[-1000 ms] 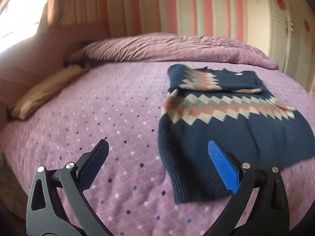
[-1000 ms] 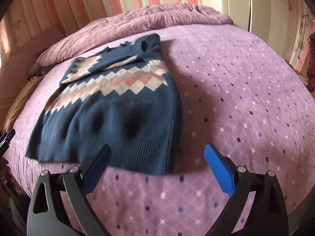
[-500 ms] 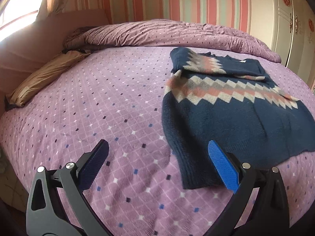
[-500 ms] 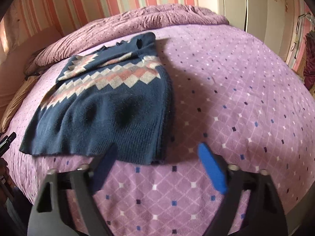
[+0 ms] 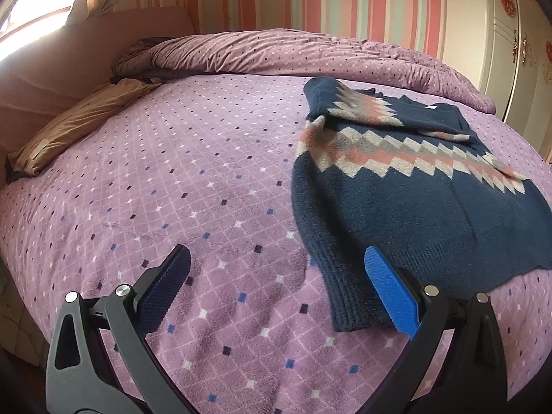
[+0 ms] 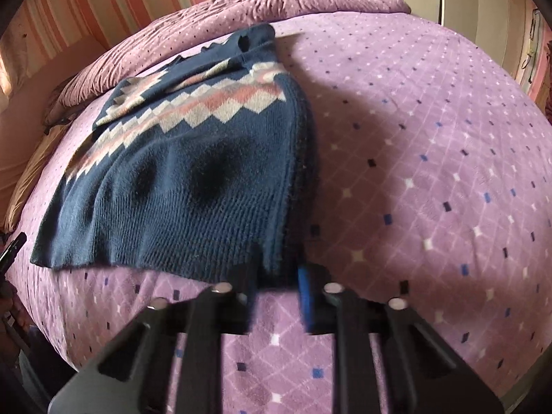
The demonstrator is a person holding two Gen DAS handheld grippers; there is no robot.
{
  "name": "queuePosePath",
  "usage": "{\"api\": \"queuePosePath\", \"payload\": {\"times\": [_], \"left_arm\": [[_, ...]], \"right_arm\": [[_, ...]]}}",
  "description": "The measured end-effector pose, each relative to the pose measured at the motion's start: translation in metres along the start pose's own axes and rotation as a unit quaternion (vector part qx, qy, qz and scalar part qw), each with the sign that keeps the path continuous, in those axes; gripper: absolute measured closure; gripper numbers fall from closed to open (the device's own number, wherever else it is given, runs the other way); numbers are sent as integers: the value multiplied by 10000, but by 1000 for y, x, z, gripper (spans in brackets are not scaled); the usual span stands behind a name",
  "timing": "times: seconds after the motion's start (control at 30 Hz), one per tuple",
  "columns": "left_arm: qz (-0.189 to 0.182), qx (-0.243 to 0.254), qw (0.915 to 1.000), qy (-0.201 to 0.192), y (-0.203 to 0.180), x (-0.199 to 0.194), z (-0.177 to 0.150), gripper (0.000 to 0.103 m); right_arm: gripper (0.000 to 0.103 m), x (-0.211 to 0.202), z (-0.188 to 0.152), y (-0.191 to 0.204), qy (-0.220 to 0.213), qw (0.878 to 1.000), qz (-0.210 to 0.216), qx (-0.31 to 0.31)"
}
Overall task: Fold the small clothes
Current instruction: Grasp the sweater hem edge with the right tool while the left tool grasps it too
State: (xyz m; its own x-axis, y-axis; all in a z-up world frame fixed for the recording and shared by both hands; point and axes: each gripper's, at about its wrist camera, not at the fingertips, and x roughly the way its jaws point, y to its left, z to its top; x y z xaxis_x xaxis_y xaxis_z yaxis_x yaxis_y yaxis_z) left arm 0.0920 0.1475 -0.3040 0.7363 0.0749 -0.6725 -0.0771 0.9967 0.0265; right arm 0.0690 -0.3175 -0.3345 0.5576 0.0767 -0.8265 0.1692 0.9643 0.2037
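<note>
left gripper point(image 5: 276, 283): jaws wide apart | right gripper point(image 6: 276, 276): jaws closing, narrow gap

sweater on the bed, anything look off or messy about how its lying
Slightly. The sweater lies crooked on the bedspread, its top part folded over unevenly across the zigzag band. No damage shows. The right gripper is closing at its near hem corner.

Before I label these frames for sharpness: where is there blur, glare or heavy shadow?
Left wrist view: sharp overall, the window at upper left blown out, bed bowed by the fisheye. Right wrist view: right gripper motion-blurred as its fingers close at the sweater hem; a broad shadow falls on the bed right of the sweater.
</note>
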Motion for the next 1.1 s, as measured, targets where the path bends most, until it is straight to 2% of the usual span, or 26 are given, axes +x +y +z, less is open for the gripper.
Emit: {"api": "queuePosePath", "payload": {"times": [0.07,0.13,0.27,0.37,0.4,0.6,0.63,0.67,0.7,0.73,0.8,0.83,0.9,0.97,1.0,1.03,1.1], "left_arm": [[-3,18,10000,-9,-2,-1,0,3],[-31,12,10000,-21,-2,-1,0,3],[-102,-79,9999,38,1,2,-2,3],[-304,-247,9992,83,2,2,-6,3],[-419,-290,9987,79,1,1,-7,3],[-556,-246,9979,219,-18,7,-10,3],[-568,-242,9978,252,-21,8,-11,8],[-609,-233,9974,304,-24,10,-11,17],[-659,-222,9968,390,-26,13,-12,40],[-660,-221,9962,532,-28,18,-13,49],[-678,-321,9947,697,-28,24,-17,45],[-643,-395,9941,777,-28,27,-19,32],[-616,-516,9930,863,-26,30,-23,17],[-654,-563,9922,897,-26,33,-25,20],[-702,-530,9921,895,-28,33,-26,33],[-740,-400,9925,890,-31,33,-26,62],[-695,-184,9933,907,-39,33,-26,92]], "right_arm": [[92,0,-1,0,1,10000,3,-37],[93,-1,0,0,-18,10000,29,-41],[94,-2,1,1,-4,10000,20,-78],[94,-2,1,3,3,9999,-4,-141],[94,-2,2,4,1,9999,-9,-154],[94,-2,2,4,3,9999,-8,-144],[94,-2,2,4,2,9999,-9,-143],[94,-2,2,4,10,9999,-9,-144],[94,-2,2,4,12,9999,-13,-151],[94,-2,2,4,14,9999,-20,-157],[94,-2,2,5,11,9998,-30,-182],[94,-2,2,5,9,9998,-25,-175],[94,-2,2,6,8,9999,-18,-165],[94,-2,2,6,10,9999,-13,-166],[94,-2,2,6,11,9999,-13,-166],[94,-2,2,6,13,9999,-17,-164],[94,-2,3,6,15,9999,-10,-161]]}}
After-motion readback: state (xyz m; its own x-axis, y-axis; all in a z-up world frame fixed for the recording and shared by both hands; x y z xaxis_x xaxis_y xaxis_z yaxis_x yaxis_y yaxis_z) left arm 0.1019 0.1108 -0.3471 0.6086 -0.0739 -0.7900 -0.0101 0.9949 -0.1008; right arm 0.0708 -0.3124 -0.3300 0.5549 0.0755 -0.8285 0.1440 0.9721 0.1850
